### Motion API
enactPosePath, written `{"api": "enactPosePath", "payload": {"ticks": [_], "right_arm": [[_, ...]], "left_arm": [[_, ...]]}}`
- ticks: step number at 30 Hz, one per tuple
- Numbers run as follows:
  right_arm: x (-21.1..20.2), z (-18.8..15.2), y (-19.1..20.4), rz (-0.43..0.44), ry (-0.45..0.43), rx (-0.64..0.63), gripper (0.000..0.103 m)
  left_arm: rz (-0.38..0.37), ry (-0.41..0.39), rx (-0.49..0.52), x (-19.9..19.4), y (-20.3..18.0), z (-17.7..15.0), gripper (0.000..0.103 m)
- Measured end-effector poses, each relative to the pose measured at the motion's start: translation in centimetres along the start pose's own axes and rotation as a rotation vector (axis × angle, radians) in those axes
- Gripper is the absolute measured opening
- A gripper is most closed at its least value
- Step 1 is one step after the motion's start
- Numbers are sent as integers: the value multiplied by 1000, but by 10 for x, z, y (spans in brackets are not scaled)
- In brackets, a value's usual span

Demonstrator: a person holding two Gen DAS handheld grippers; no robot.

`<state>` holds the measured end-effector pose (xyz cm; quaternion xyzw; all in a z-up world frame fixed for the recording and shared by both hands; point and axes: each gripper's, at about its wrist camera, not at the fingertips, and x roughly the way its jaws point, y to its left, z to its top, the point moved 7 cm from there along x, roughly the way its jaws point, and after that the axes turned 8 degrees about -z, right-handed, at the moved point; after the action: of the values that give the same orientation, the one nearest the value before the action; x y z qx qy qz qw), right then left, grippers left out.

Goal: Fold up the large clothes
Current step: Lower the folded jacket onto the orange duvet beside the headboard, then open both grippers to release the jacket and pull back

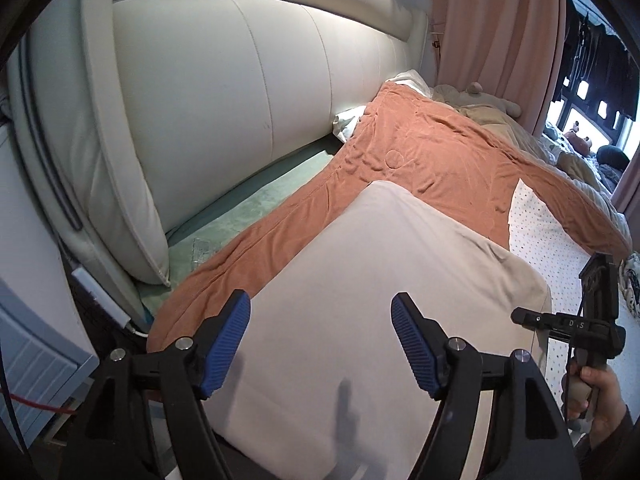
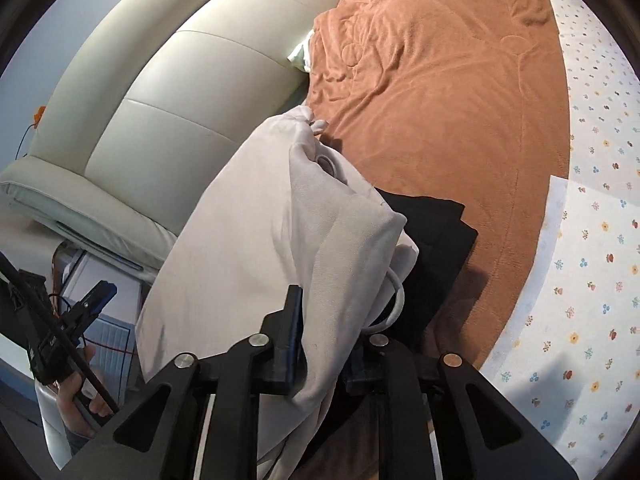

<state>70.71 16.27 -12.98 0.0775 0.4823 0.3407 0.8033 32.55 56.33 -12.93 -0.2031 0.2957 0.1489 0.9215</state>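
Observation:
A pale grey garment (image 1: pixel 360 300) lies folded flat on the orange blanket (image 1: pixel 420 152) on the bed. My left gripper (image 1: pixel 320 340) hovers just above its near part, jaws wide open and empty. My right gripper (image 2: pixel 320 344) is shut on the grey garment (image 2: pixel 256 248) at its edge, lifting a bunched fold with a white drawstring (image 2: pixel 394 304) and eyelet showing. A black cloth (image 2: pixel 432 248) lies under the garment on the blanket. The right gripper also shows at the right edge of the left wrist view (image 1: pixel 528 316).
A cream padded headboard (image 1: pixel 224 112) runs along the left. A floral-dotted sheet (image 2: pixel 592 240) covers the bed to the right of the orange blanket (image 2: pixel 440 100). Pink curtains (image 1: pixel 500 32) and rumpled bedding (image 1: pixel 492 116) lie at the far end. A pale blue cabinet (image 1: pixel 36 352) stands at the left.

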Motion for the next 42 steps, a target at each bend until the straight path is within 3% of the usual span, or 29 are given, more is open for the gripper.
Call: {"api": "enactPosePath", "payload": {"ticks": [1,2,4,6,15,19,24,28,31,37,40,41,42], "right_arm": [[2,-1,-3,-29,3,5,35],[-1,1,-9,-77,-12,7,39],[-19,7,-22,-179,-79,13,43],[-34,14,-32,-264,-120,35,43],[-70,16,12,-272,-186,-61,43],[-49,3,20,-270,-127,-100,43],[-24,-13,3,-377,-60,-118,43],[-44,-20,-6,-433,-60,-92,43],[-67,-21,0,-429,-77,-91,43],[-119,-31,19,-408,-97,-121,43],[-150,-38,19,-411,-117,-137,43],[-161,-42,18,-410,-123,-137,43],[-171,-44,16,-409,-129,-133,50]], "left_arm": [[3,-7,-6,-3,6,-6,73],[3,-13,-10,-6,11,-12,73],[-23,-24,4,-9,14,-22,67],[27,-1,39,-5,18,-30,58],[103,47,26,15,45,-56,56],[125,77,1,22,56,-69,56],[124,82,-27,20,60,-78,56],[105,71,-45,10,54,-79,56],[48,42,-88,-3,47,-76,56],[49,-6,-97,-35,18,-68,56],[13,-35,-83,-51,-6,-65,70],[1,-38,-77,-55,-15,-64,80],[-5,-39,-69,-57,-23,-63,85]]}}
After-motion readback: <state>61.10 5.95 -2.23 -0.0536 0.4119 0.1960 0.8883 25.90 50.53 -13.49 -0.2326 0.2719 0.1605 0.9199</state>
